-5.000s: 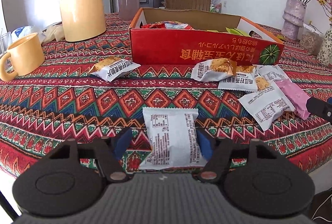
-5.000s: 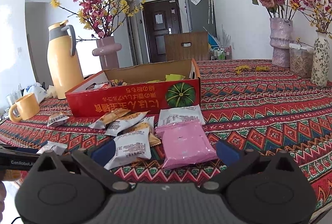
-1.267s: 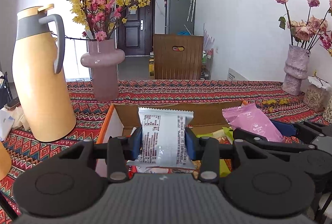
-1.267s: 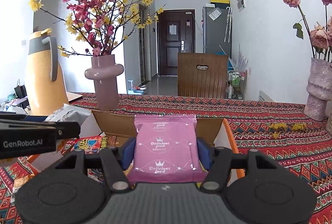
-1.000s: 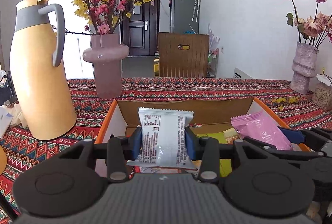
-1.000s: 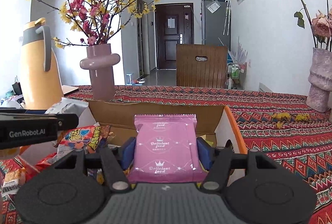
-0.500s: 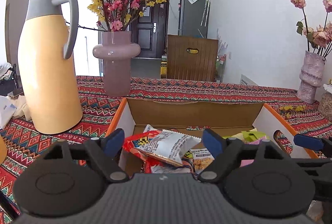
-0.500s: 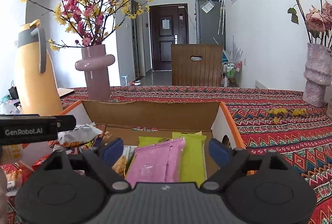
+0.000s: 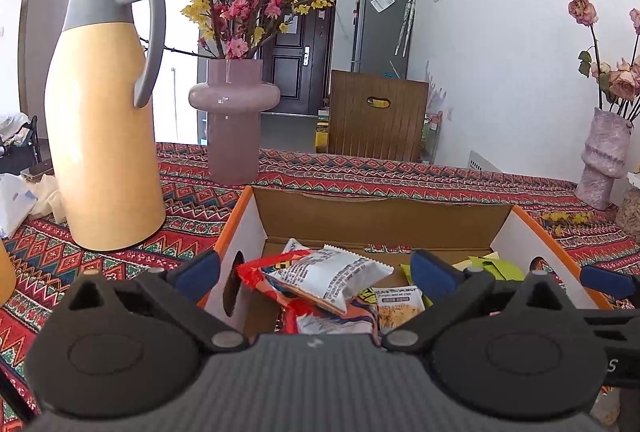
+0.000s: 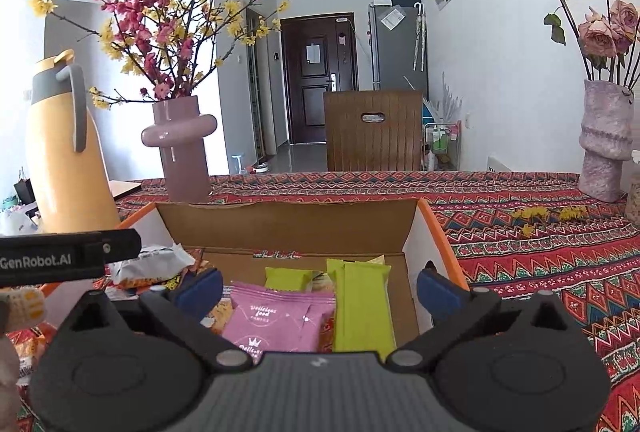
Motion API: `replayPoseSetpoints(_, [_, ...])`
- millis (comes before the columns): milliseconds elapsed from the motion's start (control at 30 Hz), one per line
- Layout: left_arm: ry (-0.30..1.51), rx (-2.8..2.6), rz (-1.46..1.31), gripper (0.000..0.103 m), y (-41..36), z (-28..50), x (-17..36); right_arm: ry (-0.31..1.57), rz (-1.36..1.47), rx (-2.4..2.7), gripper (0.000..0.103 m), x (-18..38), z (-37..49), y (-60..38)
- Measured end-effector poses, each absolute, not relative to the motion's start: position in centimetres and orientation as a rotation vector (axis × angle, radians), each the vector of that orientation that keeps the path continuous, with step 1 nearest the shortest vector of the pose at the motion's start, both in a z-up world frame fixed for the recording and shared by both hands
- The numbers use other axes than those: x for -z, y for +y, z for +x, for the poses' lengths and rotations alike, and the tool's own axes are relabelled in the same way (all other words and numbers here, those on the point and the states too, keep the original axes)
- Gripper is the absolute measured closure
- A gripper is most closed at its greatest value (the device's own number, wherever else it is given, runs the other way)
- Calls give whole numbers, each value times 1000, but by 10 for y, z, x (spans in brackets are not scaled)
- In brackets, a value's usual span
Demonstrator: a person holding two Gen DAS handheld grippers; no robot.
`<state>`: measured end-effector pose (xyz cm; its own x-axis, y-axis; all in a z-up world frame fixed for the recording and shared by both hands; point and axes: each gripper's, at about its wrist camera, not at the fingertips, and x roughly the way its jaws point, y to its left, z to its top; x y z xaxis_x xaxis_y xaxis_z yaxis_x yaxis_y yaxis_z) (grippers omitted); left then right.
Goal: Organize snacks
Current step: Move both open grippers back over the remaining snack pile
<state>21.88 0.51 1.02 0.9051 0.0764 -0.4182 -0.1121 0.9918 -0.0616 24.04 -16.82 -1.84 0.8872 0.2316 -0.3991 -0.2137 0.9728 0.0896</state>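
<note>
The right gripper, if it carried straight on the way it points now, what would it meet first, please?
Most likely the pink packet lying in the box: it sits between the open fingers of the right gripper, which have just been opening, with the green packet beside it. Depth is hard to judge here.

Both views bright, even daylight, strongest from the left behind the jug (image 9: 108, 119); wall there blows out white. Glare streaks on the vase (image 9: 234, 99). Soft shadows inside the box (image 10: 288, 228). Sharp overall, no motion blur. Heavy fisheye bend, dark vignette in the corners.
</note>
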Motion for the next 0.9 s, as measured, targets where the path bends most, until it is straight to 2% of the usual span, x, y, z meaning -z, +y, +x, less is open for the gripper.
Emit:
replayPoseSetpoints(400, [394,-98,-98,0,4,207,-28,388,22,-219,0,5,231,-169])
replayPoseSetpoints(900, [382,-67,-89,0,6,155,-53,371,4,-227,0,-18,176,-178])
